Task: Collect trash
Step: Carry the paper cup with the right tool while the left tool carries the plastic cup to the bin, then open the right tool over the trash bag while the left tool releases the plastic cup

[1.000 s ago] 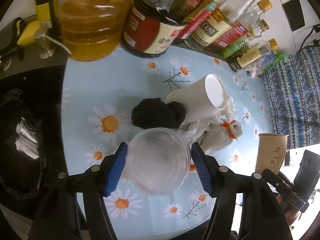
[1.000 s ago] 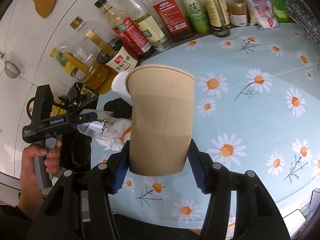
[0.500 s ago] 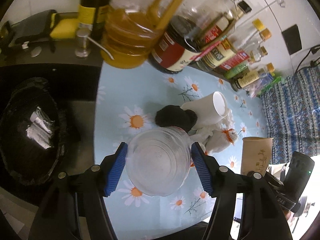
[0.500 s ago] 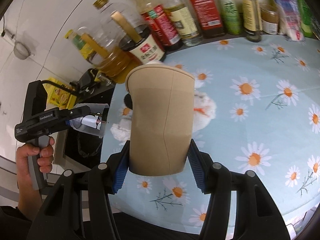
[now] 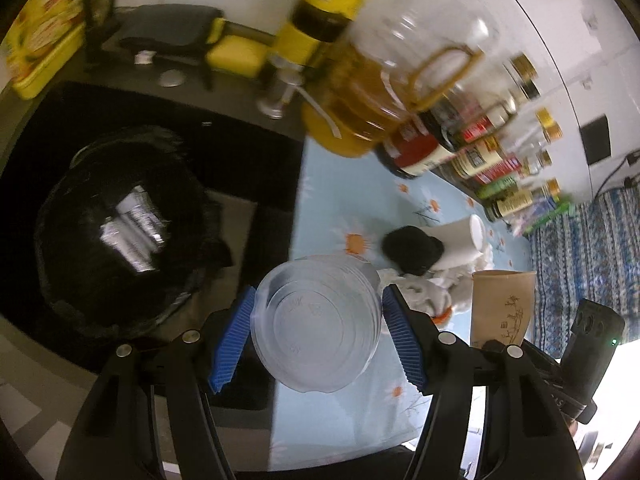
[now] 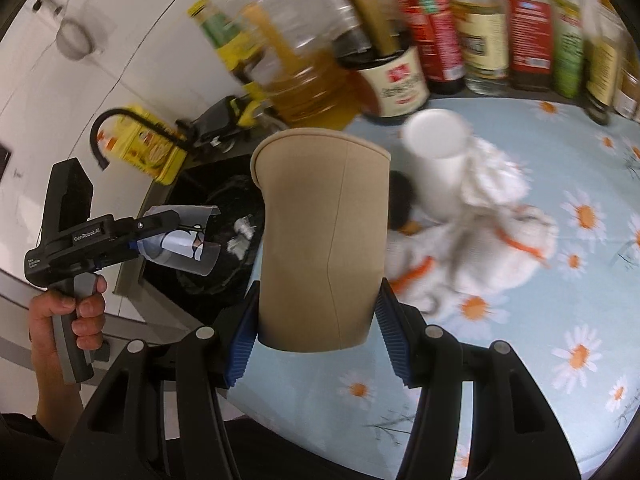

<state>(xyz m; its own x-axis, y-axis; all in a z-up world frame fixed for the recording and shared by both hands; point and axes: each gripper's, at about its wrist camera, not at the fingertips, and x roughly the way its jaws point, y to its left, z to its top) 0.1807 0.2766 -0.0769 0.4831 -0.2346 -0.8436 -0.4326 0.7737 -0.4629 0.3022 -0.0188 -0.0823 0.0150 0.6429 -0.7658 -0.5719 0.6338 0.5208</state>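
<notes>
The left claw [image 5: 316, 334] gripped a clear plastic cup [image 5: 316, 320] beside the black-lined bin [image 5: 120, 232], while the right claw [image 6: 316, 336] clamped a brown paper cup [image 6: 320, 240] over the desk [image 6: 520, 380] edge.

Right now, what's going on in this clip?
A person is clearing trash with a gripper in each hand. The left gripper holds a clear plastic cup at the table edge, near the black-lined bin. The right gripper holds a brown paper cup. A white cup and crumpled cloth remain on the table.
</notes>
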